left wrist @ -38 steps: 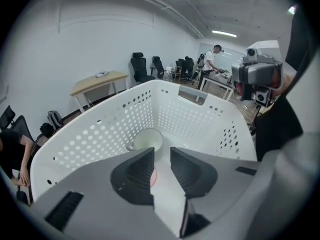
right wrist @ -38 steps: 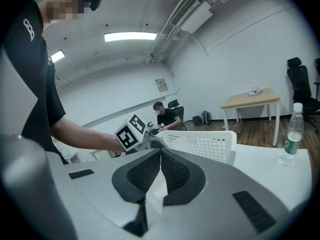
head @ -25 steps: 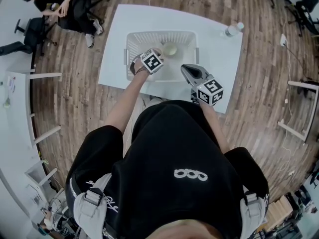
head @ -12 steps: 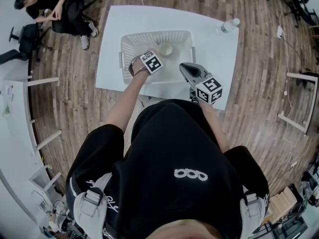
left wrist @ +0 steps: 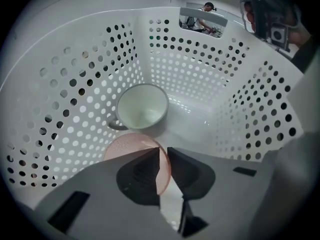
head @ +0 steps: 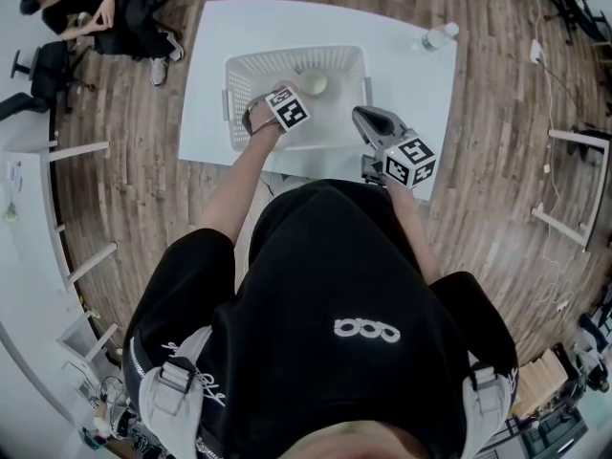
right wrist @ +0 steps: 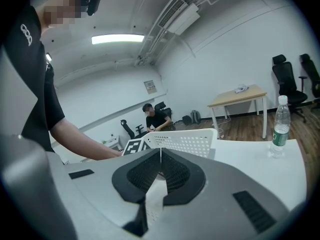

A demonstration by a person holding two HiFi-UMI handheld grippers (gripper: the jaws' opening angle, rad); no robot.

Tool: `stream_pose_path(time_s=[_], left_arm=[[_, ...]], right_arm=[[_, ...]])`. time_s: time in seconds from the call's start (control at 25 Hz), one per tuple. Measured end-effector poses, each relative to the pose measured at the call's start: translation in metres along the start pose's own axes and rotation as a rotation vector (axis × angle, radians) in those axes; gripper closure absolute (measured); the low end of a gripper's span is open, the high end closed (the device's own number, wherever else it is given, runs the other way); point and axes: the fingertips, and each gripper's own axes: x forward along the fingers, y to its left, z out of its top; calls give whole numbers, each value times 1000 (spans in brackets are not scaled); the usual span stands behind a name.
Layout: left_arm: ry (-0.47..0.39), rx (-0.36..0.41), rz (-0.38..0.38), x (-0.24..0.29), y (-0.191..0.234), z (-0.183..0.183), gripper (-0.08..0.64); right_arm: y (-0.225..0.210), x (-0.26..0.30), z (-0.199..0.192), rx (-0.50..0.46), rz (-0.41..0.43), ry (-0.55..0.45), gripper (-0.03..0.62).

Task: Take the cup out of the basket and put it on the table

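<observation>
Cup [left wrist: 142, 107] lies in basket [left wrist: 200, 74], just ahead of the narrowly parted fingers of left gripper [left wrist: 161, 150]; right gripper [right wrist: 160, 153] fingers pressed together.

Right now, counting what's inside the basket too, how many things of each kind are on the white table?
Basket: 1
Cup: 1
Pink translucent disc: 1
Water bottle: 1
Total: 4

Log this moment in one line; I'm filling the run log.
left gripper: open, inside basket, cup ahead, untouched | right gripper: shut, empty, outside basket | cup: in basket
</observation>
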Motion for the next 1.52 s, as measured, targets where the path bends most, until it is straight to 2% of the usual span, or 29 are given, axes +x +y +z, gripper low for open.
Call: stream_pose_path(time_s=[0.2,0.56,0.76,0.92,1.32,1.52], left_arm=[[-8,10,15,-6,-1,1,514],[-71,-4,65,-39,0,8,531],[-126,-25,127,-74,2,17,531],[-222,-71,182,-112,6,29,532],[-525,-173,317,-213,-4,66,534],[-664,-159,379,-257,-20,79,534]], right_arm=[[-16,-17,3,22,-31,-24,566],[-27,-34,3,24,-54,-31,566],[-29,-45,3,28,-57,-43,566],[-29,-52,2,28,-55,-53,566],[-21,-62,6,9,-22,-68,566],[-15,-67,11,-7,-2,-77,566]])
